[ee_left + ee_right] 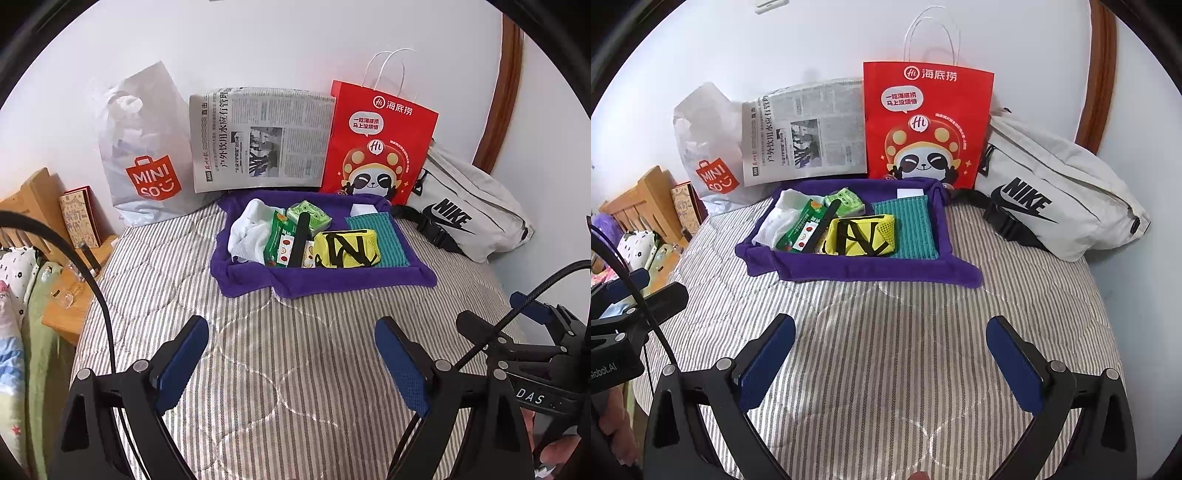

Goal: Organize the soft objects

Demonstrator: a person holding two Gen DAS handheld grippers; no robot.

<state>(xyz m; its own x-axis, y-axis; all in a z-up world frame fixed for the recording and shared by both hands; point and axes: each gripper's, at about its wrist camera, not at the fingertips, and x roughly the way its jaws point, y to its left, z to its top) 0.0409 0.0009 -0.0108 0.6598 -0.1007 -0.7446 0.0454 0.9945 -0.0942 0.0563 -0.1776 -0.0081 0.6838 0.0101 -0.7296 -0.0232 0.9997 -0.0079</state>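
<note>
A purple cloth tray (332,282) (871,271) lies on the striped bed. In it are a white cloth (249,230) (777,219), a green packet (280,240) (799,229), a green frog pouch (312,216) (847,201), a black strip (299,240) (818,229), a yellow pouch (345,251) (862,234) and a teal mat (384,236) (912,229). My left gripper (291,365) is open and empty above the bed, well short of the tray. My right gripper (892,362) is open and empty too; it shows at the right edge of the left wrist view.
Against the wall stand a Miniso plastic bag (147,155) (705,147), a newspaper (258,136) (805,129), a red paper bag (376,147) (927,122) and a white Nike bag (465,210) (1056,188). A wooden headboard (40,199) is on the left.
</note>
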